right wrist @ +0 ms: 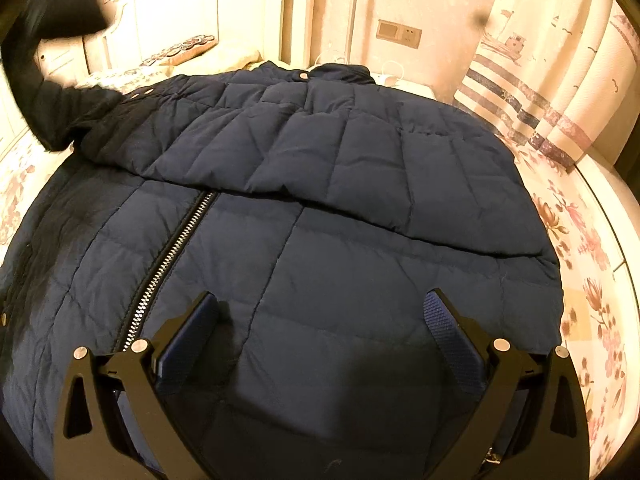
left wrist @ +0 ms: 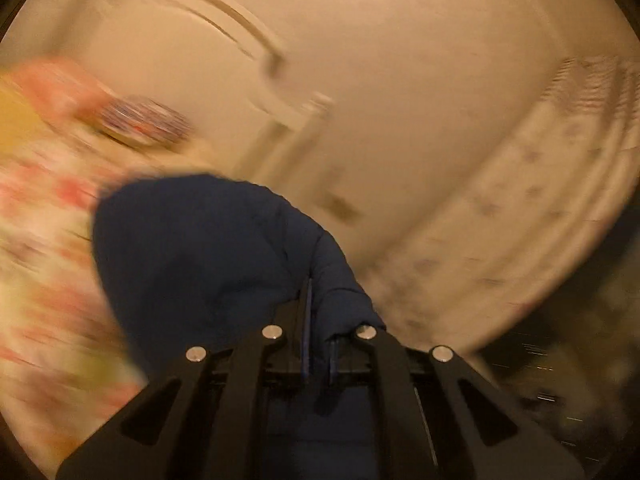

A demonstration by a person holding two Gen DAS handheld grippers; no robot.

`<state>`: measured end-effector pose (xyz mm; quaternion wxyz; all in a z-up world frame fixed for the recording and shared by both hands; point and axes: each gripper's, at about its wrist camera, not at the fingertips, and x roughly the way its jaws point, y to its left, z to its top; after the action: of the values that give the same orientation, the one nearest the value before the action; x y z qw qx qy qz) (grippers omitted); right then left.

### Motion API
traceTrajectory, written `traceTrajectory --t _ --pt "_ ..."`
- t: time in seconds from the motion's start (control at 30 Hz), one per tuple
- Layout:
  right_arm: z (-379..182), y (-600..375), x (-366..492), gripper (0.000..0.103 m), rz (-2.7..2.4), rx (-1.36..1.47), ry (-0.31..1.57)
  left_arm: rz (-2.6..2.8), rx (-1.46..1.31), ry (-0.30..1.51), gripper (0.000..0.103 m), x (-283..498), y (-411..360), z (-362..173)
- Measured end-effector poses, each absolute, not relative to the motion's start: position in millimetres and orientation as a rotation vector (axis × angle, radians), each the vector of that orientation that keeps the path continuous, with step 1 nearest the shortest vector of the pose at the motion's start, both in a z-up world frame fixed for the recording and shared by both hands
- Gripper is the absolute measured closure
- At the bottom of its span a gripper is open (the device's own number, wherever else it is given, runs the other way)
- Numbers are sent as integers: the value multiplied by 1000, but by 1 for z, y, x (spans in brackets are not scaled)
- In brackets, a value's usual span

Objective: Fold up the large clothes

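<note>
A navy quilted jacket (right wrist: pixel 320 208) lies front up on the bed, its zipper (right wrist: pixel 172 256) running toward me. One sleeve is folded across the chest (right wrist: pixel 360 160). My right gripper (right wrist: pixel 322 300) hovers open over the lower hem, with nothing between its fingers. The other sleeve (right wrist: pixel 48 60) is lifted at the far left, dark and blurred. In the left wrist view my left gripper (left wrist: pixel 320 320) is shut on that navy sleeve fabric (left wrist: pixel 200 248), which bunches up in front of the fingers.
The bed has a floral sheet (right wrist: pixel 592 264) and a cream headboard (right wrist: pixel 168 12) with a patterned pillow (right wrist: pixel 184 48) in front of it. A wall socket (right wrist: pixel 400 34) and a striped curtain (right wrist: pixel 540 60) stand behind. The left wrist view is motion-blurred.
</note>
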<state>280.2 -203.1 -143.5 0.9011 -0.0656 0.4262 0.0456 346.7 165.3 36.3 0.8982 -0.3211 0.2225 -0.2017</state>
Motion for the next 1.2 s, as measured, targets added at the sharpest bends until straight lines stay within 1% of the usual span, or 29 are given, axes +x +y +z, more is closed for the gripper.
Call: traceTrajectory --t 0.07,0.13,0.17,0.3,0.33,0.37,0.43,0.5,0.53,0.57,0.6,0.63,0.67,0.7,0.73,0.77,0.83,0.9,0.97,1.03,1.13,1.2 --pt "-142 -205 280 5 89 -128 873 -581 -705 482 97 357 121 27" --pt "-139 -209 276 5 83 -105 843 -633 -649 539 96 369 77 12" --pt "-137 -212 274 5 90 -89 827 -636 -596 594 93 375 47 -3" --pt "-134 -219 272 5 99 -43 808 -588 -344 852 90 394 -46 -68" --pt "-134 -220 273 5 101 -39 810 -556 -254 885 86 393 -65 -80" --pt "-134 -220 274 5 102 -37 812 -540 -208 878 80 389 -72 -82" --pt "-134 -221 274 5 107 -33 812 -547 -136 862 77 380 -77 -76" --pt "-134 -222 274 5 112 -25 812 -558 -92 873 69 375 -68 -63" --pt "-133 -222 275 5 116 -21 812 -548 -40 855 61 367 -63 -53" --pt "-133 -223 275 5 119 -19 812 -523 9 819 47 350 -54 -39" --pt "-134 -223 274 5 121 -19 812 -489 49 777 38 344 -47 -29" --pt "-133 -222 274 5 120 -20 810 -454 77 696 24 328 -30 -12" --pt "-133 -222 274 5 119 -21 808 -442 72 645 16 317 -20 -4" --pt "-133 -222 273 5 121 -21 806 -422 33 579 12 306 3 8" --pt "-133 -221 272 5 123 -19 805 -398 -9 538 5 299 22 12" --pt "-133 -221 272 5 124 -16 806 -338 -80 488 2 292 51 13" --pt "-133 -224 273 5 142 6 812 -196 -190 475 2 293 92 1" --pt "-132 -228 273 5 169 37 813 -28 -267 601 2 312 129 -37" --pt "-130 -233 272 5 197 78 807 94 -259 691 3 328 144 -72" --pt "-129 -235 270 5 237 118 799 155 -228 741 3 338 147 -101" --pt "-126 -238 268 5 310 198 809 176 -165 780 3 347 140 -124" --pt "-125 -244 267 4 457 413 830 178 -128 785 3 345 139 -127"
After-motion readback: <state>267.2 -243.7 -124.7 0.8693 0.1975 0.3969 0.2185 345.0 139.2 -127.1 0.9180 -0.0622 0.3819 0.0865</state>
